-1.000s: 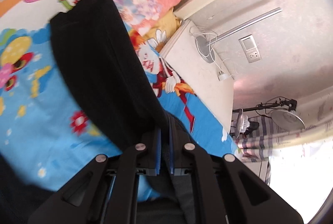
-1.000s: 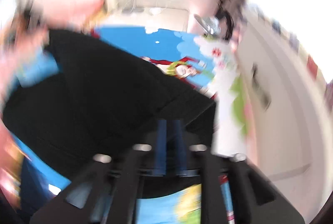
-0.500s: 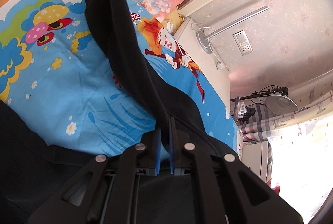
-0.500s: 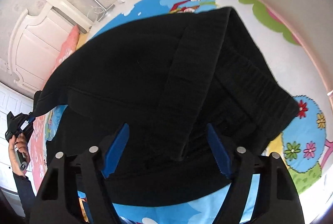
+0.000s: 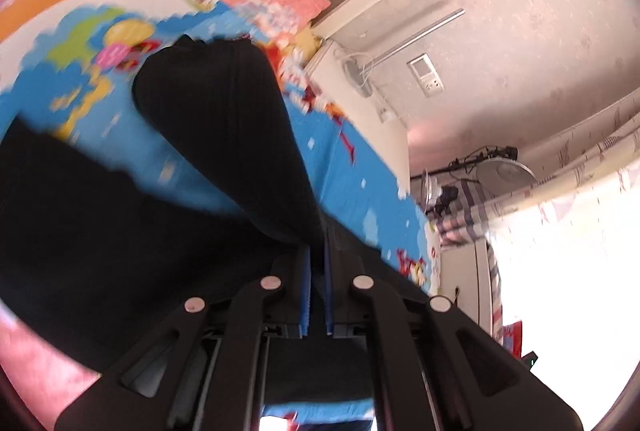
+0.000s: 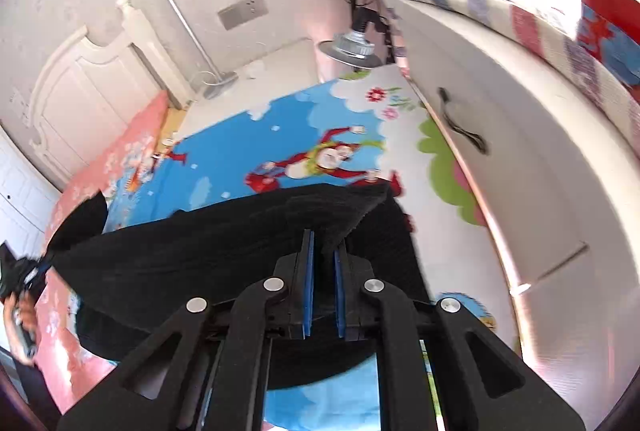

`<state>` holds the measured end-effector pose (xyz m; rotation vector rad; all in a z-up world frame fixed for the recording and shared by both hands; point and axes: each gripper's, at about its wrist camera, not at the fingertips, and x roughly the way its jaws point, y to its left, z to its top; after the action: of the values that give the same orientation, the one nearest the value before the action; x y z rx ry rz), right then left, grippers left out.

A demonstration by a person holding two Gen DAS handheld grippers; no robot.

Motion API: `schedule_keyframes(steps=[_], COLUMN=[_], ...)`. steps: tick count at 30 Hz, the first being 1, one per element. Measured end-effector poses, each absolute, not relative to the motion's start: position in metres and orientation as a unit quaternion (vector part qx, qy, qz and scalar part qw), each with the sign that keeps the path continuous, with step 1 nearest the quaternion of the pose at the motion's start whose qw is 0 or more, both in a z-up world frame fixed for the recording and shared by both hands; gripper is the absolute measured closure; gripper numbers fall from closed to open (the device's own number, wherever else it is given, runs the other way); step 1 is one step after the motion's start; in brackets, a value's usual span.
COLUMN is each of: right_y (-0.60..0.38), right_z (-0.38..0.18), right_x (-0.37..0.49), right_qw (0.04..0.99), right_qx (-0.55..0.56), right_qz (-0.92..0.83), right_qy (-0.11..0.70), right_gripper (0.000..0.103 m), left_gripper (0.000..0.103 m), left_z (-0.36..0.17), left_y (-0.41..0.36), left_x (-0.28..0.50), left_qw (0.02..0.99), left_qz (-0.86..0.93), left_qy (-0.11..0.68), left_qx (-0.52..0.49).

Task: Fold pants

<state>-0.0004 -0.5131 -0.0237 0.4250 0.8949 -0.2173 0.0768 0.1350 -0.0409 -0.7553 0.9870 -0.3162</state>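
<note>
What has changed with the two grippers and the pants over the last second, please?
The right gripper, whose jaws stood wide half a second ago, has closed on a fold of the black pants. The left gripper carried its pinched end across the cartoon bedsheet. Its grip stayed shut throughout.

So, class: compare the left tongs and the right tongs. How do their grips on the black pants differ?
The left tongs pinch a narrow, bunched strip of the pants; the right tongs pinch a folded corner of the wide part. The left tongs' cloth runs straight ahead; the right tongs' cloth spreads sideways. Both are shut on the pants.
</note>
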Motion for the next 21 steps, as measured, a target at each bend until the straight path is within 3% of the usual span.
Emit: schedule_keyframes(steps=[4,5,6,7,8,9,10,11,15,17,19,20,21], right_y=[-0.517,-0.515,-0.513,-0.511,-0.511,-0.511,-0.51,-0.509,-0.5,-0.494,-0.49,-0.49,-0.489], right_z=[-0.083,-0.095,-0.104,-0.108,-0.11,-0.11,-0.109,-0.107,-0.105,-0.109,-0.117,-0.122,-0.124], right_x=[-0.004,-0.004,-0.01,-0.012,-0.015,-0.019,-0.022,-0.025,-0.02,-0.012,-0.003,0.0,0.001], right_qw=[0.836,0.829,0.827,0.825,0.827,0.829,0.831,0.838,0.846,0.844,0.844,0.838,0.838], right_qx=[0.185,0.181,0.178,0.176,0.179,0.187,0.197,0.202,0.186,0.17,0.157,0.143,0.138], right_qz=[-0.12,-0.127,-0.135,-0.142,-0.144,-0.143,-0.142,-0.142,-0.14,-0.149,-0.154,-0.175,-0.181], right_qy=[0.502,0.514,0.517,0.518,0.514,0.508,0.501,0.486,0.48,0.486,0.488,0.496,0.496], right_gripper=[0.092,0.088,0.074,0.073,0.068,0.052,0.035,0.008,0.008,0.008,0.025,0.038,0.044], left_gripper=[0.097,0.097,0.097,0.096,0.088,0.082,0.068,0.057,0.041,0.032,0.031,0.032,0.032], left_z=[-0.111,-0.129,-0.143,-0.152,-0.158,-0.162,-0.161,-0.153,-0.105,-0.083,-0.078,-0.079,-0.083], left_y=[0.138,0.14,0.144,0.147,0.151,0.157,0.161,0.165,0.15,0.118,0.088,0.076,0.068], left_x=[0.015,0.004,-0.004,-0.01,-0.014,-0.019,-0.02,-0.019,0.013,0.051,0.093,0.117,0.146], left_qw=[0.767,0.758,0.751,0.746,0.743,0.741,0.746,0.76,0.832,0.868,0.877,0.879,0.877], left_qz=[-0.118,-0.111,-0.098,-0.085,-0.075,-0.063,-0.055,-0.044,-0.031,-0.022,-0.021,-0.01,0.002], left_qy=[0.503,0.511,0.518,0.522,0.524,0.524,0.521,0.512,0.483,0.474,0.476,0.475,0.48], left_qx=[-0.38,-0.389,-0.398,-0.404,-0.41,-0.414,-0.412,-0.398,-0.271,-0.143,-0.061,-0.033,-0.013])
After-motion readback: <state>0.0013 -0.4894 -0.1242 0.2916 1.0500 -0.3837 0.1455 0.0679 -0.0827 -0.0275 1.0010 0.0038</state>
